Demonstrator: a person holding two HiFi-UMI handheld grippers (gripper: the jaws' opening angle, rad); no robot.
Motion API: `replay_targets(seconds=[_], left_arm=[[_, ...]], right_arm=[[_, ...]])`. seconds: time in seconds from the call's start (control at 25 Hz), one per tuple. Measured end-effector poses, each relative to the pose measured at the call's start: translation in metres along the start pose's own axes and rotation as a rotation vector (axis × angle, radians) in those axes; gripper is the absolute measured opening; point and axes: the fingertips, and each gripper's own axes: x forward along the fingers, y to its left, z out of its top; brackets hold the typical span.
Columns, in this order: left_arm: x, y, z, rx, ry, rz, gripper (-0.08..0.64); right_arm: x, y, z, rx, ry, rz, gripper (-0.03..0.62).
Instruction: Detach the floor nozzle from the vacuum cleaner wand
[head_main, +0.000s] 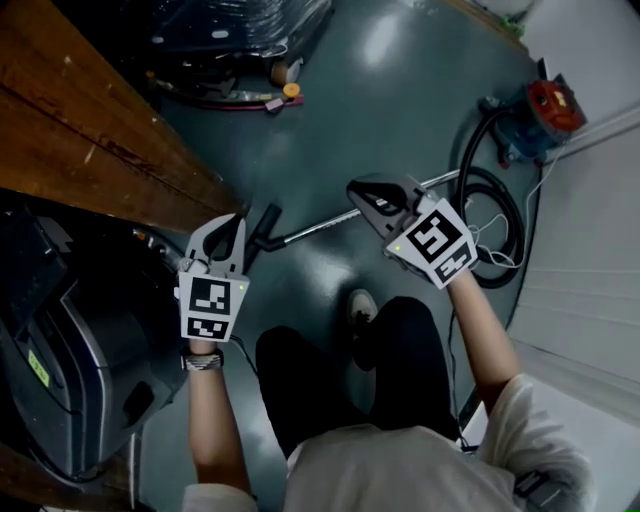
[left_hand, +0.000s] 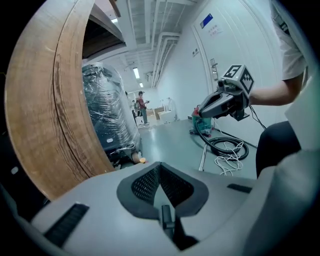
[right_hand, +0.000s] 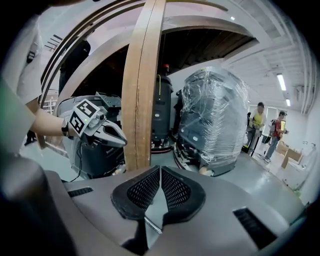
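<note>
**A:** where's the floor nozzle (head_main: 263, 225) right now?

**B:** I think it's the dark piece on the left end of the wand (head_main: 320, 227). It's flat on the floor (head_main: 400, 90) and looks attached. The other end runs to the hose (head_main: 490, 200).

**A:** and the grippers?

**B:** left hand-held gripper (head_main: 228, 232) and right hand-held gripper (head_main: 365, 197) are both closed with nothing in them. They're above the wand, one toward each end. My guess is one pulls the nozzle while the other braces the wand.

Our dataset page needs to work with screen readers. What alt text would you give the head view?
Seen from above, a person holds the left gripper and right gripper, both shut and empty, over a metal vacuum wand lying on a dark floor. A coiled hose runs to the vacuum cleaner at upper right; a wooden table stands left.
</note>
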Motion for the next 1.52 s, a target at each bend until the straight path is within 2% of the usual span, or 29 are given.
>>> replay_targets(seconds=[0.36, 0.56, 0.84, 1.24, 1.36, 1.52], left_arm=[[0.032, -0.010, -0.069, 0.005, -0.012, 0.019, -0.002], [0.047, -0.013, -0.106, -0.014, 0.020, 0.009, -0.002], [0.075, -0.025, -0.156, -0.043, 0.071, -0.065, -0.002], [0.141, -0.039, -0.226, 0.019, 0.215, -0.152, -0.002], [0.161, -0.043, -0.247, 0.034, 0.260, -0.199, -0.002], [0.184, -0.054, -0.265, 0.044, 0.291, -0.243, -0.002]], right_arm=[[0.049, 0.024, -0.053, -0.035, -0.029, 0.031, 0.030], [0.065, 0.033, -0.081, -0.070, -0.028, 0.047, 0.030], [0.107, 0.045, -0.131, -0.061, -0.004, 0.113, 0.029], [0.178, 0.050, -0.213, -0.090, 0.107, 0.177, 0.029], [0.198, 0.054, -0.241, -0.095, 0.149, 0.206, 0.029], [0.219, 0.056, -0.274, -0.087, 0.185, 0.227, 0.029]])
